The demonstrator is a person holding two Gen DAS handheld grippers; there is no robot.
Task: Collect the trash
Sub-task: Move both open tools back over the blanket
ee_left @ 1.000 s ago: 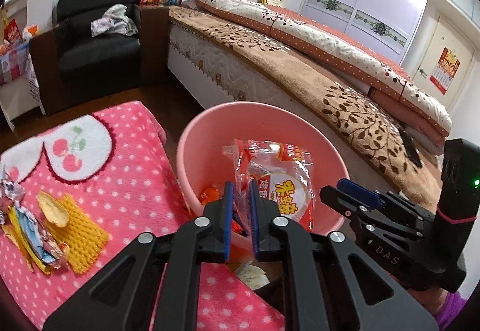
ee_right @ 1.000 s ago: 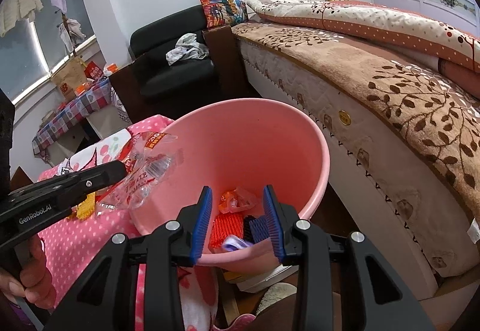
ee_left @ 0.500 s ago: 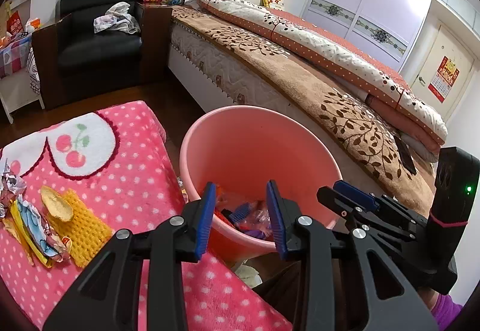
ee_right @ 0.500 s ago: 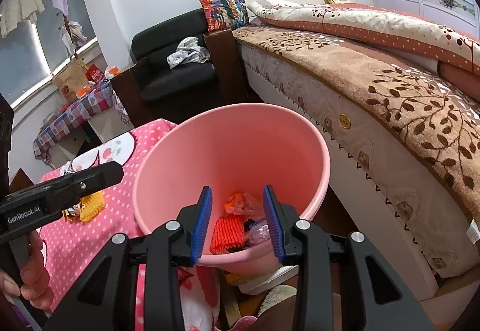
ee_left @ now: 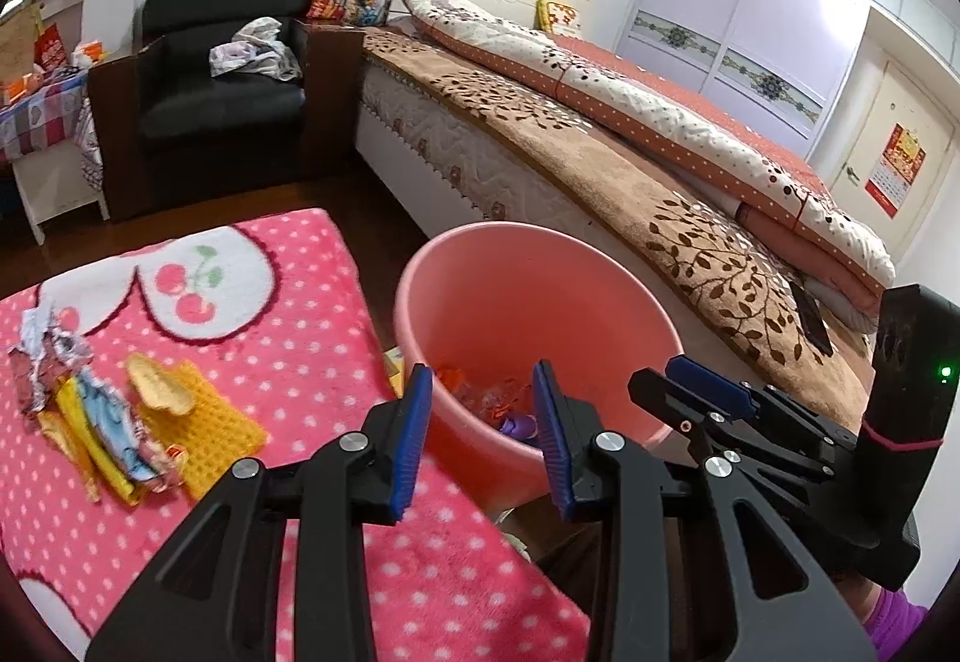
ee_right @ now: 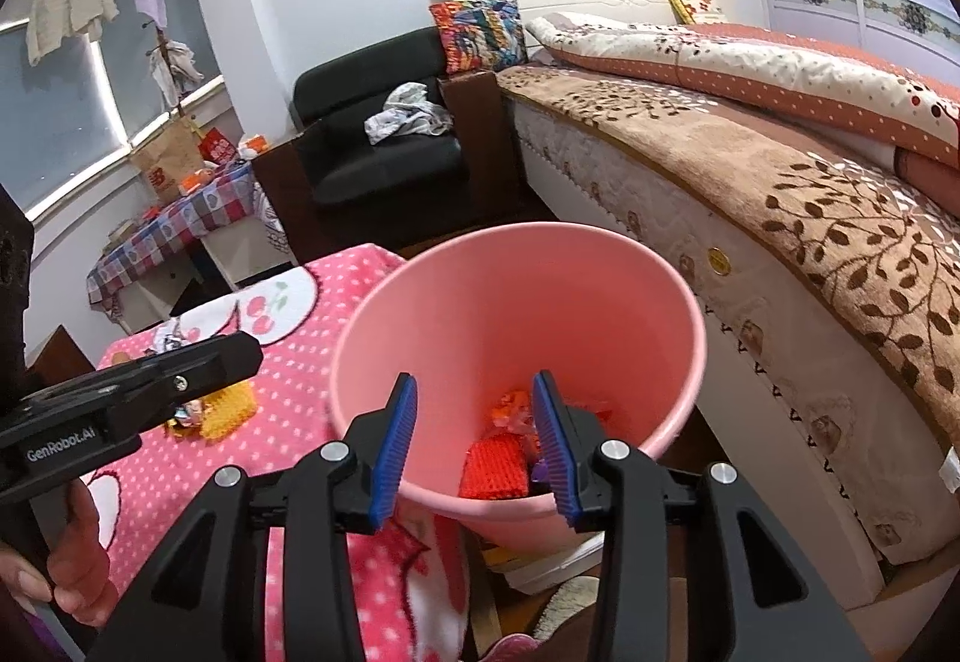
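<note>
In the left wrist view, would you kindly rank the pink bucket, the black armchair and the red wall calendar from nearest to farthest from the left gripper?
1. The pink bucket, just beyond the left gripper.
2. The black armchair, across the floor at upper left, beside the bed.
3. The red wall calendar, on the door at far right, beyond the bed.

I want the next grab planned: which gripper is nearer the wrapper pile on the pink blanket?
Left. The left gripper hangs open by the pink bin, with the wrapper pile just across the blanket. The right gripper sits open over the bin, beyond the left one.
</note>
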